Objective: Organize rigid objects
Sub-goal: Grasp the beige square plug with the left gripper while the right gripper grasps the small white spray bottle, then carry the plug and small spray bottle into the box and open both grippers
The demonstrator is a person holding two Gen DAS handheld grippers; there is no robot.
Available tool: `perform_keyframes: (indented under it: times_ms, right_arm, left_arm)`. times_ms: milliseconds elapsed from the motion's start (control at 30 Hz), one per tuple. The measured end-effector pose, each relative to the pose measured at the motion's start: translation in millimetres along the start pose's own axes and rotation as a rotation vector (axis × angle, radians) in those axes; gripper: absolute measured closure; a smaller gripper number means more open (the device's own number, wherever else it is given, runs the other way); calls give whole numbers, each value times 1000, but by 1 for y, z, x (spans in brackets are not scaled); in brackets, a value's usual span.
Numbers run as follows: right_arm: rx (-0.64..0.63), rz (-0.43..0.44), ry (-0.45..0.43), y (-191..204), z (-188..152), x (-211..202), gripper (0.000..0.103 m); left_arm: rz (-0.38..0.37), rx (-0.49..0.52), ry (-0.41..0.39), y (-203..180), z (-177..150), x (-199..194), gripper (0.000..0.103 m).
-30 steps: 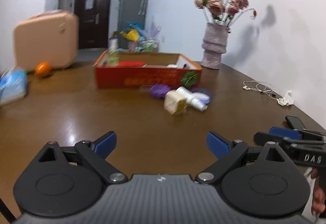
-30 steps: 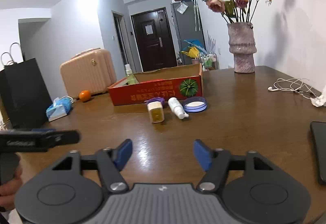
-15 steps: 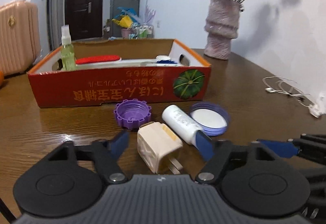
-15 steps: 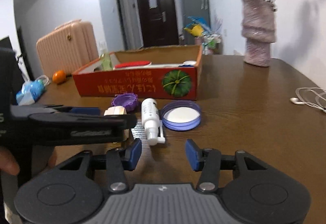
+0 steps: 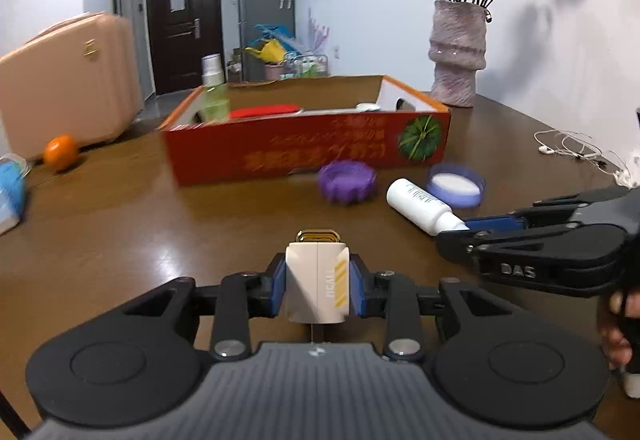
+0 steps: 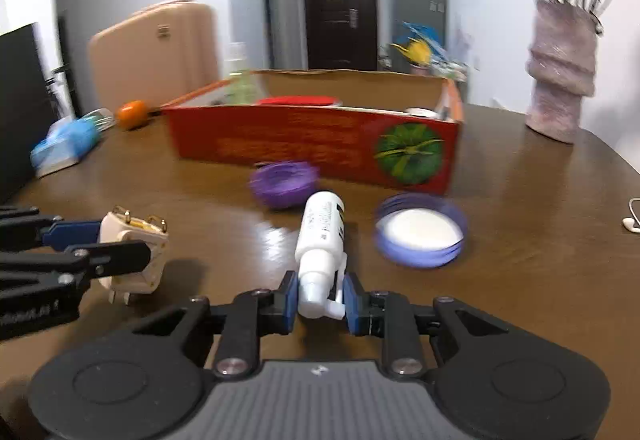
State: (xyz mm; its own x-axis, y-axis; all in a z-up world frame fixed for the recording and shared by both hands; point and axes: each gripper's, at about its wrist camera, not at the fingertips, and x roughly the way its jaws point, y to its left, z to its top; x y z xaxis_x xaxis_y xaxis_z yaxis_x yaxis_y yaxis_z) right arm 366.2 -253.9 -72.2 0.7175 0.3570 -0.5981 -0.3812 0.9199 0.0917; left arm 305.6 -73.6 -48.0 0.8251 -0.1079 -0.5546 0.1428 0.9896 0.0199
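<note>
My left gripper is shut on a cream plug adapter and holds it above the table; it also shows in the right wrist view. My right gripper is shut on the nozzle end of a white spray bottle, also seen in the left wrist view. A purple cap and a blue-rimmed lid lie in front of the red cardboard box, which holds a green spray bottle and a red item.
A vase of flowers stands at the back right. White earphones lie at the right. An orange and a blue tissue pack are at the left. A pink suitcase stands behind.
Both grippers moved in to the objects and closed. The left one took hold of the plug adapter and lifted it back; the right one closed on the white bottle's nozzle.
</note>
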Motion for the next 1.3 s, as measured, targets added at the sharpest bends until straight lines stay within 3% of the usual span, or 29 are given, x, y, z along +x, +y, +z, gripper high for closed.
perform_keyframes:
  times_ms: [133,333,567,767,933,1033,1067,1100,1300]
  right_arm:
    - [1,78,-23,28,-21,-46,82]
    - [-39,94,-122,62,-16,-103,85]
    - [-22,58,-140,62,12,-88,86]
    - [-53,60,-96,66,5,-73,85]
    - [-56,49,-107,67,-1,-66,80]
    - [-63,35,-77,69,-3,-56,72]
    - [-73,29,-71,70,-5,-52,71]
    - [-73,35,-68,71,-6,-49,72]
    - [-34,70,-65,69,-7,-50,76]
  left_arm:
    - [12,-3,1,14,-21,-33,71]
    - [14,12,-27,19,-36,-50,71]
    - [16,13,3,21,-36,-34,69]
    - [-5,11,5,22,-37,-32,66]
    - [-19,0,6,25,-36,-32,64]
    - [-14,-4,9,26,-35,-29,62]
    - [-13,-4,11,26,-35,-28,63]
    - [-16,-3,12,25,-35,-26,71]
    - [-39,-22,-13,30,-30,-37,72]
